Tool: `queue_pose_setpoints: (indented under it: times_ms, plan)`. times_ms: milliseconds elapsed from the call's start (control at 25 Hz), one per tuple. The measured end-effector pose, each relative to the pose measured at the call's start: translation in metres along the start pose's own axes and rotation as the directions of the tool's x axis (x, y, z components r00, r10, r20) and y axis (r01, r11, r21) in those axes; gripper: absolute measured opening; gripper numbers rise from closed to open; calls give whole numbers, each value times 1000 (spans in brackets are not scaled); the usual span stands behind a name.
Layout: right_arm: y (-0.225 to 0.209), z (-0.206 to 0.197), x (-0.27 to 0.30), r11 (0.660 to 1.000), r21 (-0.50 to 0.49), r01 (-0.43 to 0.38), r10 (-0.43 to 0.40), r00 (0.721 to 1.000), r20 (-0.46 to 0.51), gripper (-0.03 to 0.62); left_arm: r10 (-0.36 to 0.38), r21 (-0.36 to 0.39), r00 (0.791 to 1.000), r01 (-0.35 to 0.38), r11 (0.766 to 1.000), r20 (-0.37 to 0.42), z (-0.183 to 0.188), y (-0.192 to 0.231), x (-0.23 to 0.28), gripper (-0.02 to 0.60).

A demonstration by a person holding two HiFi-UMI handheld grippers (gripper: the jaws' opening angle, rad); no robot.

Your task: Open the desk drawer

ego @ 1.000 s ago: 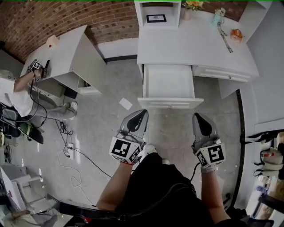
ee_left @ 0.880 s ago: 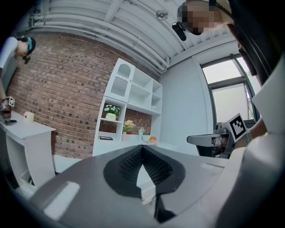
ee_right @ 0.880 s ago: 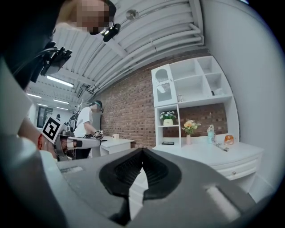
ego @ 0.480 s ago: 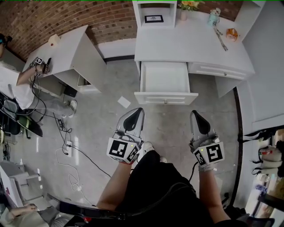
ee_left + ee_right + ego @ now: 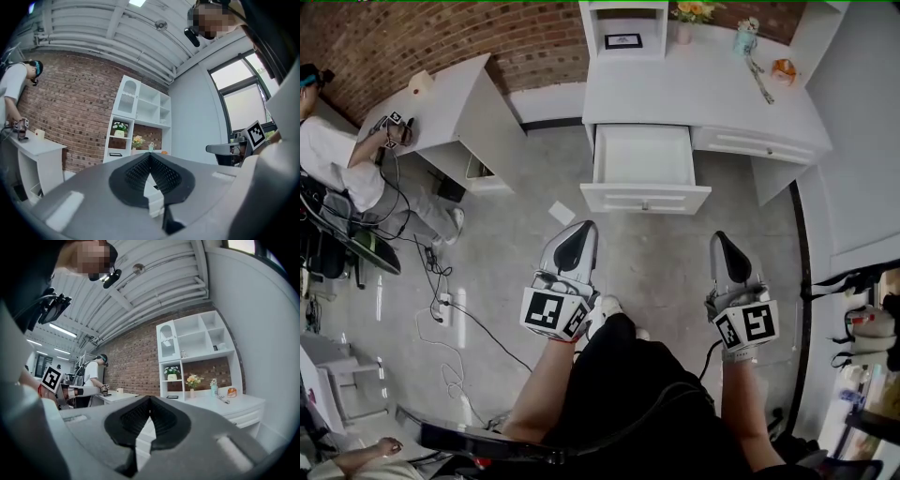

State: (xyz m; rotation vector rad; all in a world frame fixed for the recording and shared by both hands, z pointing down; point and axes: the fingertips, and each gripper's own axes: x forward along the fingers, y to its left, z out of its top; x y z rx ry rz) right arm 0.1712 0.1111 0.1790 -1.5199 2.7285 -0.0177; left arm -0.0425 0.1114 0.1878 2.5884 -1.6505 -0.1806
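Both grippers are held low over the floor (image 5: pixel 647 253), pointing at the white desk (image 5: pixel 703 89). Neither touches its drawer (image 5: pixel 643 169), which stands pulled out well ahead, roughly between the two. The left gripper (image 5: pixel 583 228) has its jaws pressed together on nothing. Its own view looks past them to a brick wall (image 5: pixel 65 103) and shelves (image 5: pixel 140 122) with flowers. Only the head view shows the drawer's bare white inside and a scrap of paper (image 5: pixel 562 213) on the floor near it. The right gripper (image 5: pixel 719 236) is likewise closed and empty. The person's forearms reach forward side by side, marker cubes nearest the body.
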Motion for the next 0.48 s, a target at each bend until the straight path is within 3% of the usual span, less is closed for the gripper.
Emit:
queue_pose_setpoints:
  times_ms: [480]
  plan:
    - [7,10,-27,1000,6,-30,30,999,28,2,8,21,1000,-8,1000,15,11,-22,-19,2]
